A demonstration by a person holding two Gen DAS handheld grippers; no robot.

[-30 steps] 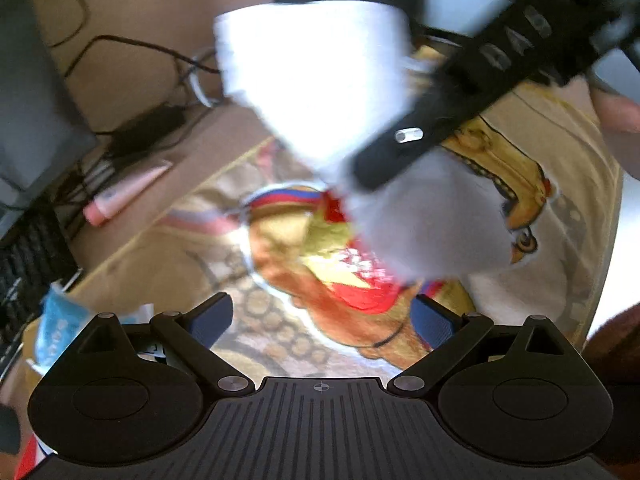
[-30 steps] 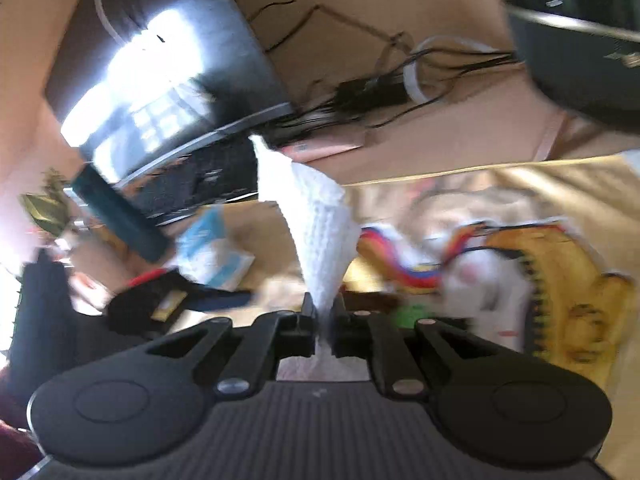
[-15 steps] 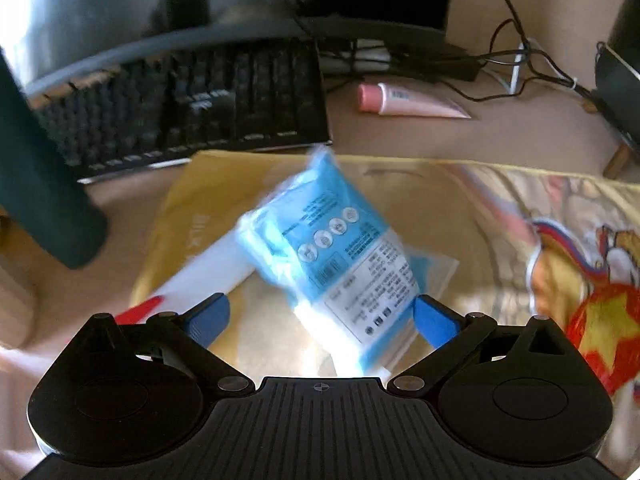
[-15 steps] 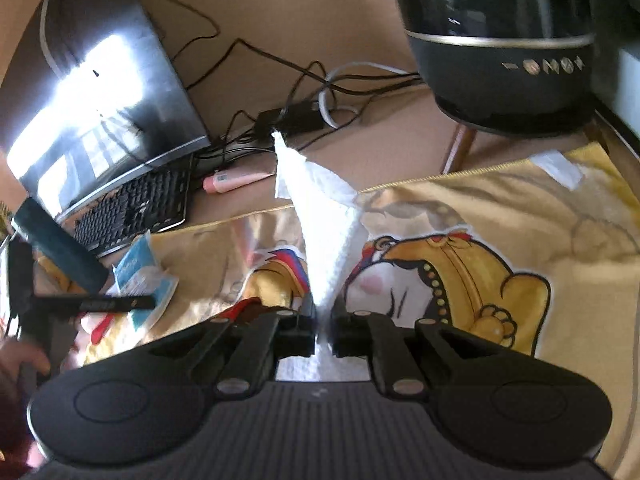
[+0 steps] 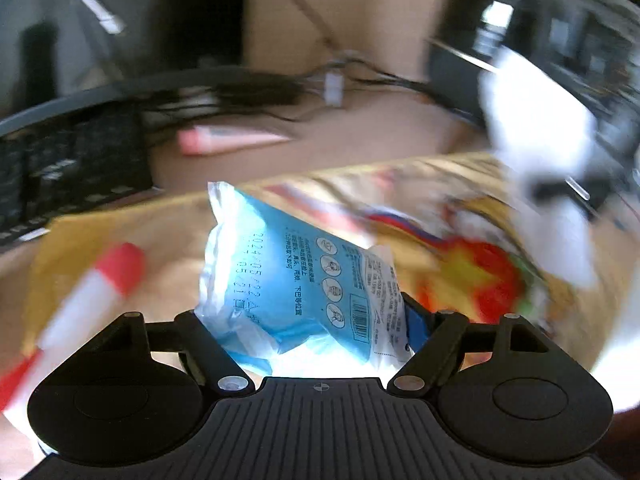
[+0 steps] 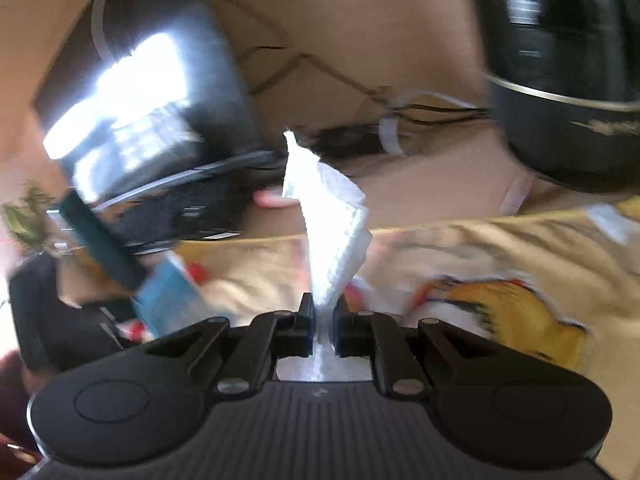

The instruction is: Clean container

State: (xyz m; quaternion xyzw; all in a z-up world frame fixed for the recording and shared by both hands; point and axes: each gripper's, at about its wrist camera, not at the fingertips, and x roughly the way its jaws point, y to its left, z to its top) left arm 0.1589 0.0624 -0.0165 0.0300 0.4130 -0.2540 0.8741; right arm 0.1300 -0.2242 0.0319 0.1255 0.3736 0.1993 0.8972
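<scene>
White paper towel [image 6: 334, 236] stands pinched between the closed jaws of the right gripper [image 6: 321, 320], rising limp and crumpled. Soft and light, it looks best held low near its fold. Left gripper [image 5: 308, 320] has its jaws closed partway around a blue plastic packet [image 5: 296, 280], crinkly, slippery and squashy, gripped across its lower end above a yellow printed cloth [image 5: 168, 224]. Which item is the container to clean cannot be told; a dark round appliance [image 6: 560, 80] stands behind, well apart.
</scene>
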